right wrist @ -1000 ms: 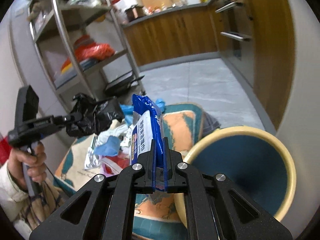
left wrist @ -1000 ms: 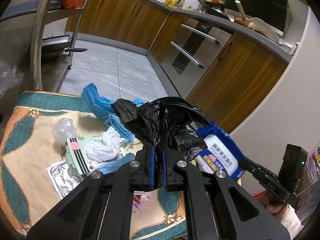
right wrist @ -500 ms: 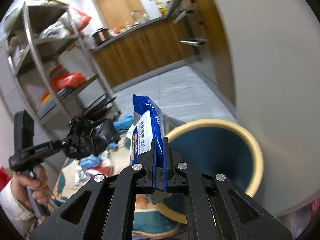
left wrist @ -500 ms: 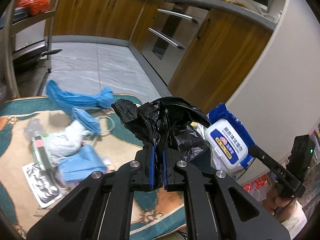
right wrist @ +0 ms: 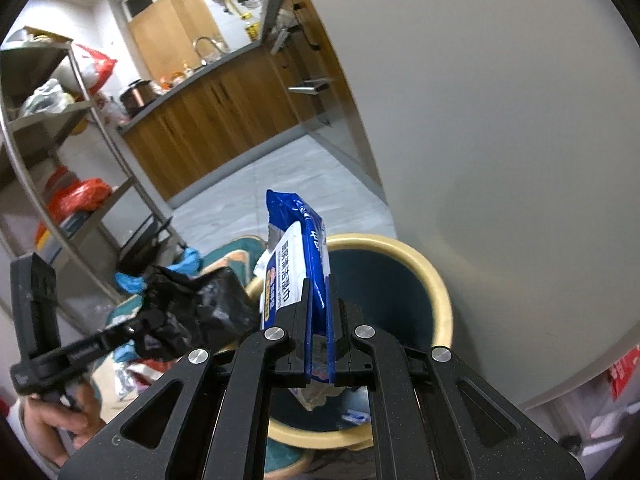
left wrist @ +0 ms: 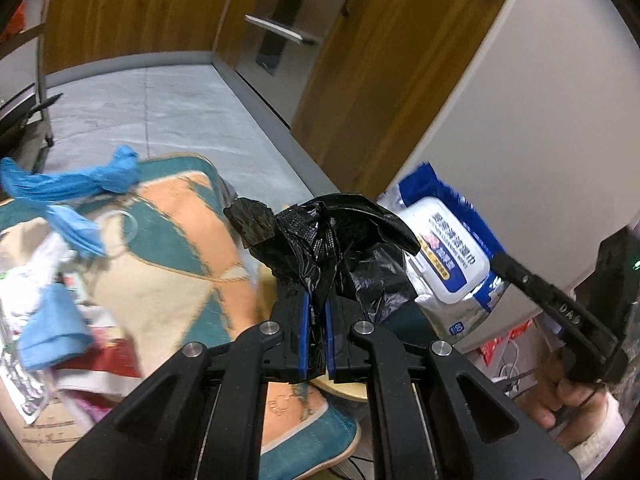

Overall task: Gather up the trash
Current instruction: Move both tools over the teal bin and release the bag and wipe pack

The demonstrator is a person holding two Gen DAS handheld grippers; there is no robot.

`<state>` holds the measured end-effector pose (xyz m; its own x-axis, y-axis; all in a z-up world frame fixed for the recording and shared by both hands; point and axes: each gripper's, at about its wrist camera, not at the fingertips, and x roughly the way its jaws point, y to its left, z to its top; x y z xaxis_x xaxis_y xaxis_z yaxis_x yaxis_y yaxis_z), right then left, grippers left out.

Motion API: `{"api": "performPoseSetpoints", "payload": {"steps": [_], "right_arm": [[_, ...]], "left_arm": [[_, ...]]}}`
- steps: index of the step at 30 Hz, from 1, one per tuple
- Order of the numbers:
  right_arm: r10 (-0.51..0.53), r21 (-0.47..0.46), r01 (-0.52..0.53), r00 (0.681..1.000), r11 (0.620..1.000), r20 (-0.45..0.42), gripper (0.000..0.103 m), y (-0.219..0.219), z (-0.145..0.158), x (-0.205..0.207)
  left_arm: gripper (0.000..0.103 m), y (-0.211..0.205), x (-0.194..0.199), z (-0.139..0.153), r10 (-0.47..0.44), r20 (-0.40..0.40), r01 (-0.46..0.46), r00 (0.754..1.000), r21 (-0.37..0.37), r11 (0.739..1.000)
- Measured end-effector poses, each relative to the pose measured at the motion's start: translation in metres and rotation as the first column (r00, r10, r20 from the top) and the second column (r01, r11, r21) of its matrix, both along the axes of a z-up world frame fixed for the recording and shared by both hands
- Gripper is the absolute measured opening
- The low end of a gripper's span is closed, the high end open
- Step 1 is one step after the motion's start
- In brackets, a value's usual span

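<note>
The left hand-held gripper [left wrist: 316, 312] is clenched on a crumpled black plastic bag [left wrist: 332, 240], which bunches up above its blue-edged pads. The right hand-held gripper [right wrist: 318, 312] is clenched on a blue-and-white wet-wipe pack [right wrist: 298, 256], gripped by its lower end and standing upright between the fingers.

In the right wrist view the pack now stands directly in front of the yellow-rimmed bin [right wrist: 436, 280], whose dark blue inside fills the space from 12 to 3 o'clock of the fingertips; a second ago the bin lay lower at about 4 o'clock, with more floor in sight. The grey wall has since grown to cover most of the right half of that view. The black bag has come close: earlier it hung well apart at 9 o'clock of the pack, and now it sits just beside the pack's left edge, at the bin's rim.

In the left wrist view the patterned mat [left wrist: 180, 264] with its litter, blue crumpled cloths [left wrist: 76, 188], white tissue and foil wrappers, has slid from the centre toward 9 o'clock and is blurred. The wipe pack, formerly at 4 o'clock of the bag, now sits at 3 o'clock, just behind the bag's right edge. Both grips are unchanged.
</note>
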<state>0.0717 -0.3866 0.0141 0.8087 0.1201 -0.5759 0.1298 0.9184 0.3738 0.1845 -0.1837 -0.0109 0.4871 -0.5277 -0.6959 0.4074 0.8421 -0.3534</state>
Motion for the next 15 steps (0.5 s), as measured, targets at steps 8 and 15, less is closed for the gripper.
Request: {"api": "performPoseSetpoints", "payload": {"steps": [8, 15], "right_arm": [[-0.002, 0.014, 0.003, 0.996, 1.000, -0.092, 0.006, -0.010, -0.021, 0.004], [0.008, 0.052, -0.001, 0.991, 0.999, -0.132, 0.008, -0.010, -0.034, 0.013]], "left_arm": [[0.005, -0.044, 0.008, -0.044, -0.072, -0.093, 0.078, 0.993, 0.064, 0.995], [0.015, -0.035, 0.017, -0.063, -0.057, -0.177, 0.058, 0.983, 0.004, 0.998]]}}
